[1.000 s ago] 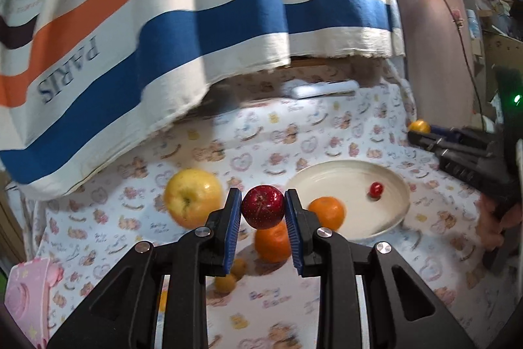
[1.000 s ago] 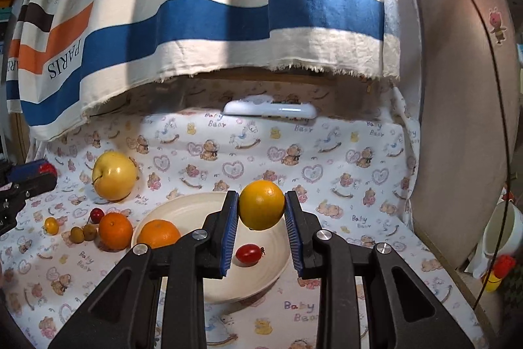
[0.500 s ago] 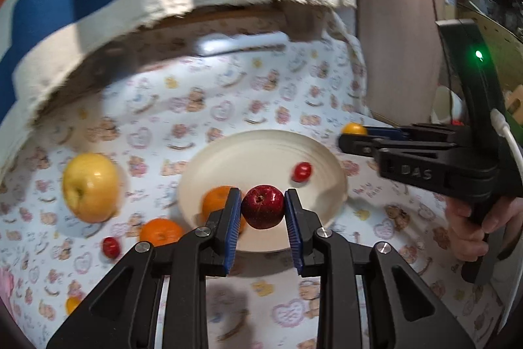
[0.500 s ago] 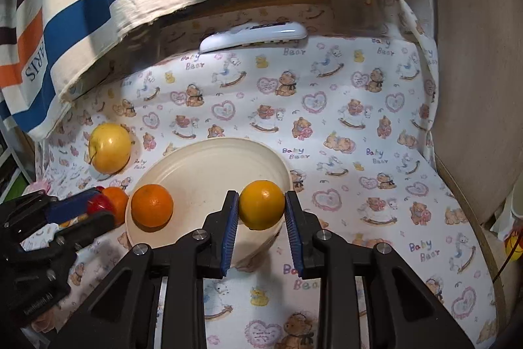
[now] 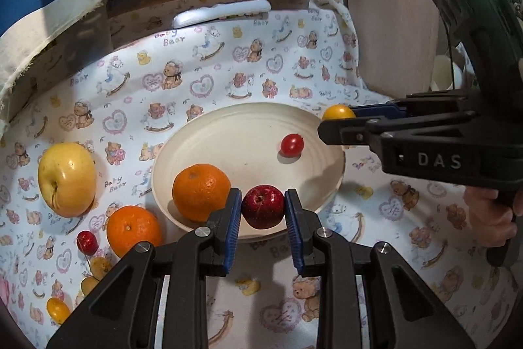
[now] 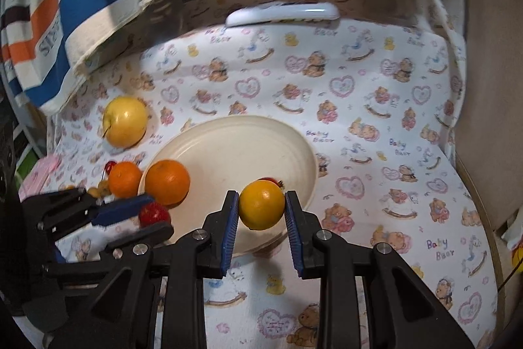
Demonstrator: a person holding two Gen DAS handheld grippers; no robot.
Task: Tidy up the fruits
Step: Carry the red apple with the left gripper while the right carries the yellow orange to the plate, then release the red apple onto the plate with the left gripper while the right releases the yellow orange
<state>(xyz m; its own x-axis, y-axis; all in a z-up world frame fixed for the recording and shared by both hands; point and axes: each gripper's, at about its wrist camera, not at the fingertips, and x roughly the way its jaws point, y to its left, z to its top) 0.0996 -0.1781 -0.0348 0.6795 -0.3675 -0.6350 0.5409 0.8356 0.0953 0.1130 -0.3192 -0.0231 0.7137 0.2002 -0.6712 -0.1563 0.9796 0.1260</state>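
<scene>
Bear-print cloth [image 5: 228,61]: two oranges [image 5: 201,192], one plate [image 5: 248,126].

Plate [image 5: 327,185] centre free — orange [image 5: 201,192] alongside

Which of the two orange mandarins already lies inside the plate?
The larger-looking mandarin, beside the left gripper, lies inside the plate. The other mandarin rests on the cloth outside its rim.

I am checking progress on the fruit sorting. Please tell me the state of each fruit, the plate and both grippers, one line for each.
left gripper: shut on the small red apple, over the plate's near rim.
right gripper: shut on the yellow-orange fruit, over the plate.
plate: holds one orange and one cherry tomato.
yellow apple: on the cloth, outside the plate.
second orange: on the cloth, beside the plate.
</scene>
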